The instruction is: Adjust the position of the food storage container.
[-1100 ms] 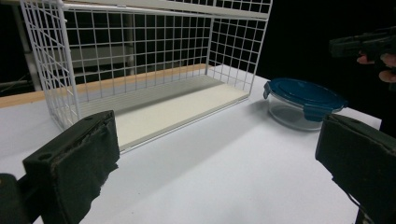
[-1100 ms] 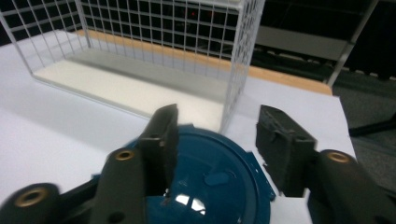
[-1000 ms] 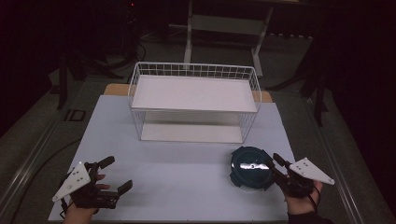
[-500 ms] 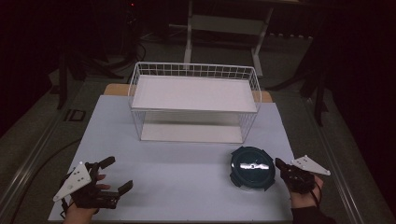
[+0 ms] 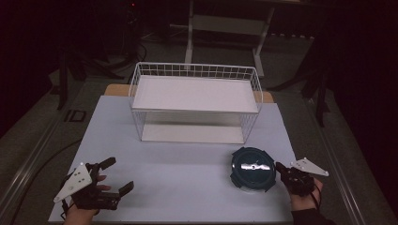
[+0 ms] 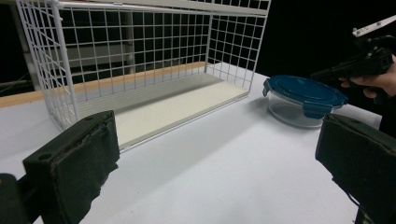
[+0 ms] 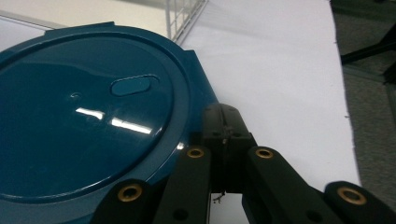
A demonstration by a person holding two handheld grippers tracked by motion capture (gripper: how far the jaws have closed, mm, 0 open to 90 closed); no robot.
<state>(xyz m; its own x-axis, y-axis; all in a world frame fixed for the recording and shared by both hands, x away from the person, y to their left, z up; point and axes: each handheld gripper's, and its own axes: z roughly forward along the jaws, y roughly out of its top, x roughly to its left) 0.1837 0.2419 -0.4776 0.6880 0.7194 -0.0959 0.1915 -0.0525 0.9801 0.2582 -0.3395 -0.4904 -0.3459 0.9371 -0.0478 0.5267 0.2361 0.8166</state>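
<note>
Left gripper (image 5: pixel 115 177): jaws spread wide, holding nothing.
Right gripper (image 7: pixel 224 128): jaws pressed together, apparently empty, beside the lid edge.
Container (image 5: pixel 252 168): glass, blue clip lid, before the wire basket (image 5: pixel 196 70).
Risk: closed jaws could shove the container.

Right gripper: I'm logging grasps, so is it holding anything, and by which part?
Nothing is held. The right gripper has its jaws shut together, empty, at the rim of the round glass container's blue lid.
</note>
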